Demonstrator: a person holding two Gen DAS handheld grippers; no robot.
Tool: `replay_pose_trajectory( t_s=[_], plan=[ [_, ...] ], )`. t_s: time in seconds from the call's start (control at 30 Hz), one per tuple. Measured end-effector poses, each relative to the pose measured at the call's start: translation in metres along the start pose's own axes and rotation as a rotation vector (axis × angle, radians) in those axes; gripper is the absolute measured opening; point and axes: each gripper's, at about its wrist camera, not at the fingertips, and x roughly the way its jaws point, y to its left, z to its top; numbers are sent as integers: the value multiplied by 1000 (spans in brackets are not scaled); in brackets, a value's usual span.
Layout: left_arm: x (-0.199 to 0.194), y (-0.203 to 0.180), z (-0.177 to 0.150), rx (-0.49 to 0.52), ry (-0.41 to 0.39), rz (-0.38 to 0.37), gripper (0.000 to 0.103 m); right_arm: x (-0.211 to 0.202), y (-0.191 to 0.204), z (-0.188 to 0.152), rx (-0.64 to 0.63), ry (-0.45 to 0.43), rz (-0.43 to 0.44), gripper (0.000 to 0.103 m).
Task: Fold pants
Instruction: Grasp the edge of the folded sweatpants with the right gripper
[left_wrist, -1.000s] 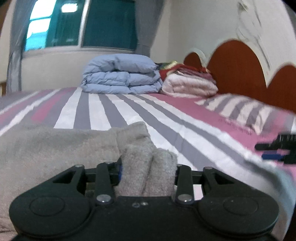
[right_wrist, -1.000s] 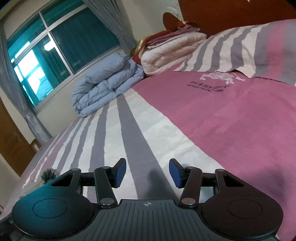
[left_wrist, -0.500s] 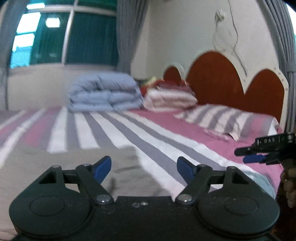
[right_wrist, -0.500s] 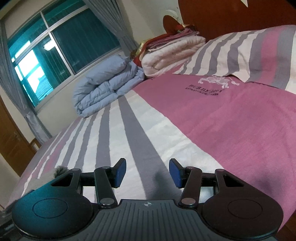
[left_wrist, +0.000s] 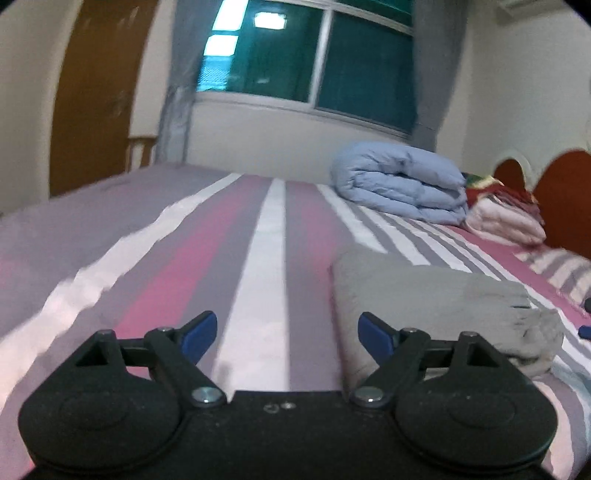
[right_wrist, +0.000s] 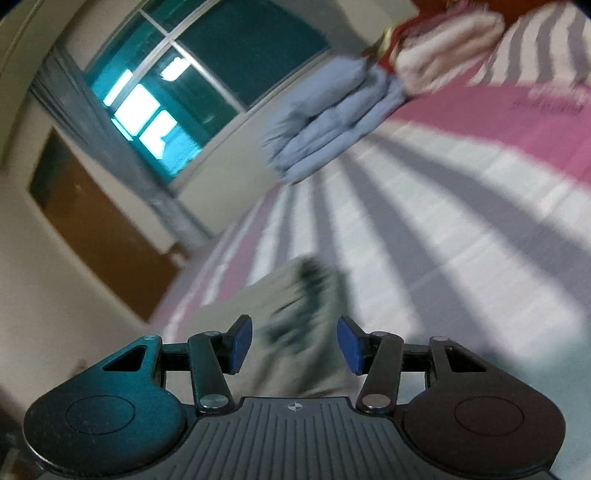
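Observation:
The grey pants (left_wrist: 436, 299) lie folded in a thick bundle on the striped bed sheet (left_wrist: 236, 266). My left gripper (left_wrist: 286, 334) is open and empty, just left of the bundle, with its right fingertip at the bundle's near edge. In the right wrist view the pants (right_wrist: 295, 314) show blurred, directly ahead of my right gripper (right_wrist: 294, 343), which is open and empty above them. The right gripper's blue tip peeks in at the left wrist view's right edge (left_wrist: 585, 329).
A folded blue duvet (left_wrist: 400, 182) and a pink and red blanket pile (left_wrist: 506, 218) sit at the far side of the bed by the red-brown headboard (left_wrist: 565, 192). A striped pillow (left_wrist: 565, 269) lies right. A window (left_wrist: 306, 55) and brown door (left_wrist: 96, 96) stand beyond.
My left gripper let go of the pants, opened and swung left, so the bundle now lies to its right. My right gripper turned left and tilted toward the pants.

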Motion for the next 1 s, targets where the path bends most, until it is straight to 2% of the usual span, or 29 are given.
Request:
replay_pose_trajectory(
  t_s=[0.07,0.17,0.33,0.43,0.47,0.5,0.57,0.63,0.7,0.77,0.8,0.87,0.9,0.97,1.0],
  plan=[
    [-2,11,-1,-65,1,8,77,9,11,-8,2,16,27,51],
    [1,20,-1,-90,10,42,76,21,22,-16,10,31,48,51],
    [7,34,-4,-151,18,39,77,59,11,-21,143,105,26,51],
    [-1,44,-11,-187,17,45,77,77,5,-16,203,129,-17,51],
    [0,47,-11,-201,18,47,77,80,8,-12,191,120,-31,32],
    [0,49,-12,-214,19,50,77,81,14,-8,157,116,-25,20],
    [1,54,-13,-239,22,54,77,67,28,2,100,33,92,20],
    [1,58,-13,-260,21,57,77,51,34,7,64,-43,157,20],
    [1,59,-13,-264,20,60,77,48,21,6,37,-55,115,20],
    [2,58,-14,-258,24,59,77,63,-9,1,94,26,-27,20],
    [2,57,-13,-254,28,57,77,67,-28,-4,152,50,-44,20],
    [2,56,-13,-245,29,53,77,63,-44,-7,227,58,24,22],
    [1,55,-13,-243,27,53,77,57,-44,-5,233,50,30,26],
    [1,56,-14,-245,27,51,77,39,-38,-2,192,-8,20,41],
    [2,55,-14,-245,28,50,77,32,-37,-1,190,-27,20,45]
  ],
)
